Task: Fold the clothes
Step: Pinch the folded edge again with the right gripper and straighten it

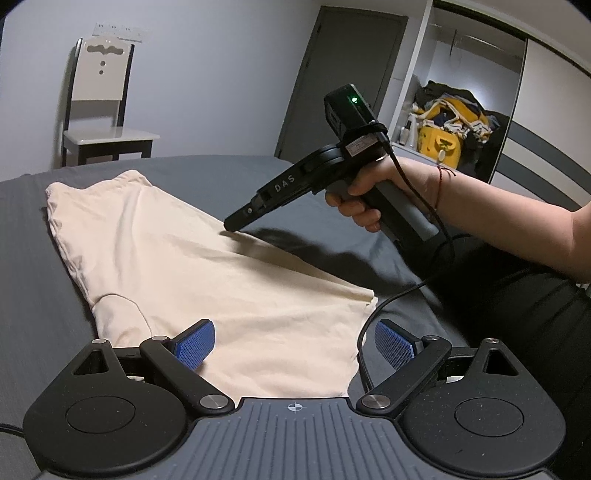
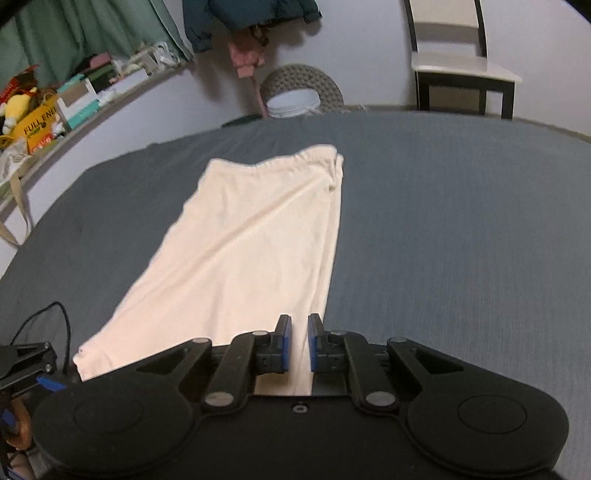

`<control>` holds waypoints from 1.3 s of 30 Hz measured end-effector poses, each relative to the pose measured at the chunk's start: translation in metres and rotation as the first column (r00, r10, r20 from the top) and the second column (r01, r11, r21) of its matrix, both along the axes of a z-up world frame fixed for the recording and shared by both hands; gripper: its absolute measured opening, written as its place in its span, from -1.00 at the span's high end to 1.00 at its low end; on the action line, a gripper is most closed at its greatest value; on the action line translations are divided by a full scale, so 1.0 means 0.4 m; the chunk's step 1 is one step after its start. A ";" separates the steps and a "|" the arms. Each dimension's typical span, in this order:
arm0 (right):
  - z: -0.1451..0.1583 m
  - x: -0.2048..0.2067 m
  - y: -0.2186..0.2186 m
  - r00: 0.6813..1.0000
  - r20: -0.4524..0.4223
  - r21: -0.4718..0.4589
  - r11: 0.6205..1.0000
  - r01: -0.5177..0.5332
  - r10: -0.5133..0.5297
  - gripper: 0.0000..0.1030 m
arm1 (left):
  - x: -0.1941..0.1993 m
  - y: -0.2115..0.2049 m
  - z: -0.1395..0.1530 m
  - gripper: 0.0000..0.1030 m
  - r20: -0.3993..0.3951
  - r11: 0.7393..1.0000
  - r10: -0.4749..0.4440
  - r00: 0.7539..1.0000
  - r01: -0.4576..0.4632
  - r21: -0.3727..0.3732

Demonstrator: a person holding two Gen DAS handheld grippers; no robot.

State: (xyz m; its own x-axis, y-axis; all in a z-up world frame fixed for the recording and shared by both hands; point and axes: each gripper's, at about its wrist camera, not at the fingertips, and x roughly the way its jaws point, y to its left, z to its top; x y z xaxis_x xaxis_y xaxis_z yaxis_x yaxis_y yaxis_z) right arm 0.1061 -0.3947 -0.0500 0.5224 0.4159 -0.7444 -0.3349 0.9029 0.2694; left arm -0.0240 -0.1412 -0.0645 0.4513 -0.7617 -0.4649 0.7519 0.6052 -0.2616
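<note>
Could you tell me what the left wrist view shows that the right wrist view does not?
Only the left wrist view shows the person's hand holding the right gripper over the cream garment, plus a door and an open wardrobe. Only the right wrist view shows a cluttered shelf and green curtain. Both share the garment, the grey bed and the chair.

cream garment's (image 2: 236, 258) near hem hidden behind right gripper (image 2: 299, 343); shelf clutter (image 2: 40, 110) blurred
</note>
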 end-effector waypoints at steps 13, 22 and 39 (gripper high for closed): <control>0.002 -0.017 -0.035 0.998 -0.012 0.027 0.998 0.057 -0.057 0.96 | 0.002 0.004 0.001 -0.83 -0.005 1.000 -0.014 1.000 0.014 0.004; 0.015 -0.076 -0.061 0.995 -0.071 0.106 0.992 0.071 -0.064 0.74 | 0.000 0.000 0.006 -0.83 0.010 0.999 -0.040 0.999 0.040 0.024; 0.020 -0.250 -0.082 0.984 -0.115 0.128 0.981 0.149 -0.134 0.22 | -0.049 0.003 0.040 -0.83 0.068 0.988 -0.119 0.991 0.111 0.102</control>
